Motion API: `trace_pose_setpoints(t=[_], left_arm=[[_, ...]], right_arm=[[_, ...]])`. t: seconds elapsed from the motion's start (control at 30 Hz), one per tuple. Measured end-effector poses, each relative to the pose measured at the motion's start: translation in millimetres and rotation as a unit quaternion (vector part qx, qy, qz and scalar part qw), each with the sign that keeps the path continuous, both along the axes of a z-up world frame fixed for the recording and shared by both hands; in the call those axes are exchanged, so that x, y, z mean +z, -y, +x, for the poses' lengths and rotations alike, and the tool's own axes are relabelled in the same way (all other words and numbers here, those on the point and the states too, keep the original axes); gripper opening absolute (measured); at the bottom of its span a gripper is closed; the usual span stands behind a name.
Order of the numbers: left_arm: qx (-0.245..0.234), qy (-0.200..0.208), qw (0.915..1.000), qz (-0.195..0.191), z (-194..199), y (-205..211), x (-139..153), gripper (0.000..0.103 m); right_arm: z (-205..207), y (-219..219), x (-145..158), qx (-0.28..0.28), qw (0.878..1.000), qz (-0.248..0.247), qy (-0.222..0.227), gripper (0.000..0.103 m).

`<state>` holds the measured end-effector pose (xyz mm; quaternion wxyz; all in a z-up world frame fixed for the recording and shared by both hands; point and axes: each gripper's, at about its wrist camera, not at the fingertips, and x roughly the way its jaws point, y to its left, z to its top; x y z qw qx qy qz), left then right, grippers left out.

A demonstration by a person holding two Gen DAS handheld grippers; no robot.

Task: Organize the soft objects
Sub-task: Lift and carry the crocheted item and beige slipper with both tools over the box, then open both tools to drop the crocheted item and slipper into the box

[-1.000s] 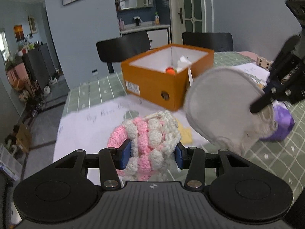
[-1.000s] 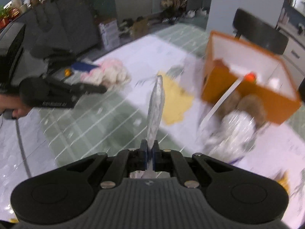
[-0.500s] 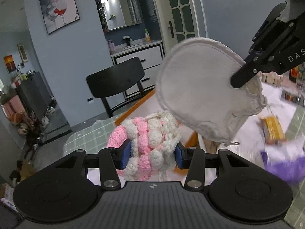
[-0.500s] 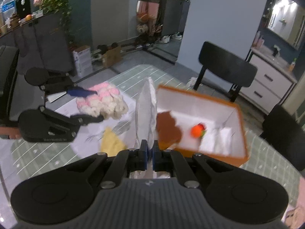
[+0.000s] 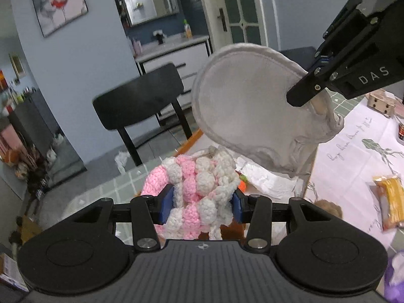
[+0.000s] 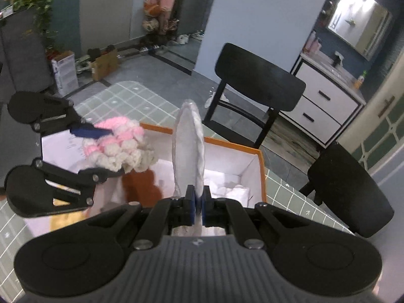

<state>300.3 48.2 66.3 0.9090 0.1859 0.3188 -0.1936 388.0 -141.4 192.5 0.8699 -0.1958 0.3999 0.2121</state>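
Now lifted from worktop (image 6: 106, 98) to above orange box (image 6: 255, 166): left gripper (image 5: 200, 203) pinching crocheted pink-white piece (image 5: 199, 181), right gripper (image 6: 198, 202) clamping grey pad (image 5: 242, 118) at 1 o'clock. Best lowered inside before releasing.

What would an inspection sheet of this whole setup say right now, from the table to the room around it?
Surface: table with green grid cloth, white printed sheet over part.
Job's things: pink-and-white crocheted piece and flat grey fabric pad, both held above the open orange box.
Clutter: orange-yellow packet, purple item, small perforated wooden block.
Grippers: left gripper shut on the crocheted piece; right gripper shut on the pad's edge.
Cables: nothing seen.
Surroundings: black chair, white drawer cabinet, wall mirror, framed wine-glass picture.
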Motion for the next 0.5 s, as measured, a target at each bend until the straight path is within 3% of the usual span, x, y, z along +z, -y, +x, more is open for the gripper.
trace_pose_setpoints(t=[0.33,0.5], left_arm=[[0.007,-0.046,0.9983,0.035,48,18,-51,0.053],[0.012,-0.071,0.9953,0.064,65,29,-69,0.053]], right_arm=[[59,4,-72,0.001,0.997,0.044,-0.069,0.002],[74,5,-109,-0.010,0.995,0.017,-0.094,0.002]])
